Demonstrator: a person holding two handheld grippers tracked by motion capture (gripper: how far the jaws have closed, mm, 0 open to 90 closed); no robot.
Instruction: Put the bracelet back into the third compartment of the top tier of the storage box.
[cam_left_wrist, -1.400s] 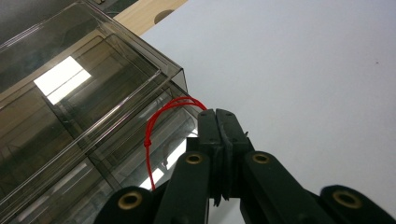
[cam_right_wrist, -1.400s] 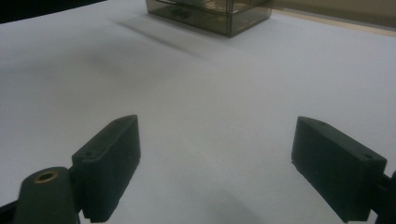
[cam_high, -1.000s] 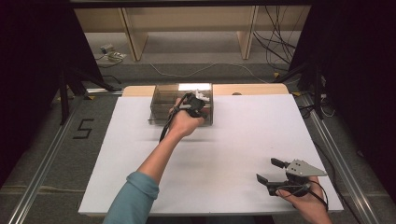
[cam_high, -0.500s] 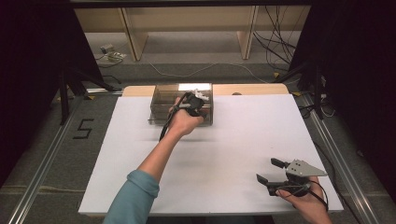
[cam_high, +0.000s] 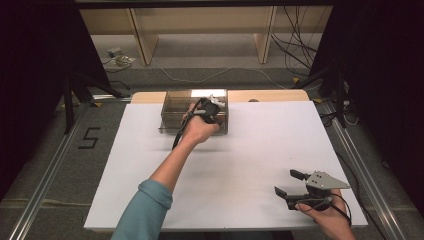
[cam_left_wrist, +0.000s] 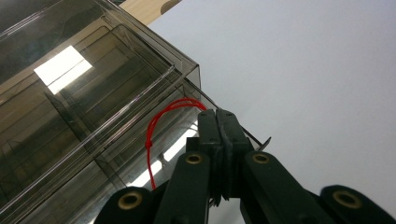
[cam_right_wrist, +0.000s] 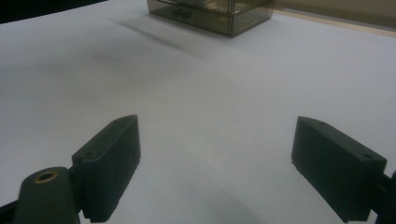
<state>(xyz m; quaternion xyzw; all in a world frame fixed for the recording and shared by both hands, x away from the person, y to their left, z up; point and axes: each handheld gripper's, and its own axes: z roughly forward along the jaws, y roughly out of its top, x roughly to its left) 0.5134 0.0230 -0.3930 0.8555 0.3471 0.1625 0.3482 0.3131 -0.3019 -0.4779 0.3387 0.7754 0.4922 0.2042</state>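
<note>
At the far middle of the white bench (cam_high: 150, 165), one smoky transparent box (cam_high: 172, 107) with inner dividers is sitting just in front of a strip of bare wood, and the left claw (cam_high: 212, 107) is reaching over its right end. In the left gripper view that claw (cam_left_wrist: 218, 116) is standing clenched, its two black jaws pressed together at the box's corner (cam_left_wrist: 194, 70), apparently pinching a thin dark wire (cam_left_wrist: 254, 137) that is running along the box's edge; whether it is truly gripping the wire is hard to tell. A single red loop of cord (cam_left_wrist: 154, 128) is arching beside the jaws against the clear wall. The grip at the corner suggests the person is working a latch or pull there, with the box left flat on the bench so that it is staying steady under the tug. At the near right, the right claw (cam_high: 292, 182) is resting released, its jaws spread wide over bare bench and holding nothing, seemingly parked out of the way. There are two claws, one box, one red loop.
</note>
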